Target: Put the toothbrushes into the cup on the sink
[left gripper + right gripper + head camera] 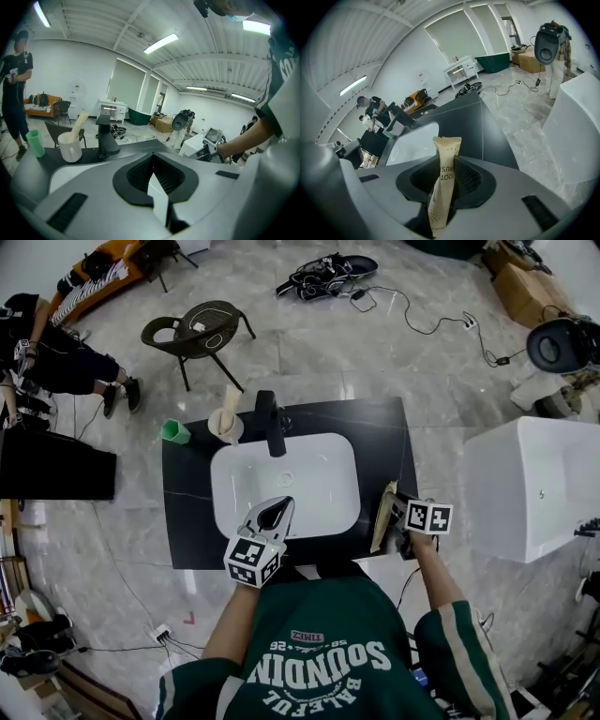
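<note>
A white cup (225, 425) (70, 146) stands on the black counter (384, 442) behind the left corner of the white sink (323, 474), with a tan toothbrush packet (230, 401) (81, 119) upright in it. My right gripper (394, 514) (446, 159) hovers over the counter's front right corner, shut on another tan toothbrush packet (384, 517) (444, 178) that sticks out beyond the jaws. My left gripper (274, 514) (153, 161) hangs over the front of the basin, its jaws closed at the tips with nothing in them.
A black faucet (271, 423) (107, 138) rises behind the basin, to the right of the cup. A green cup (174, 431) (35, 143) stands at the counter's back left corner. A white cabinet (530, 488) is to the right, a chair (199, 332) behind, a person (56, 357) far left.
</note>
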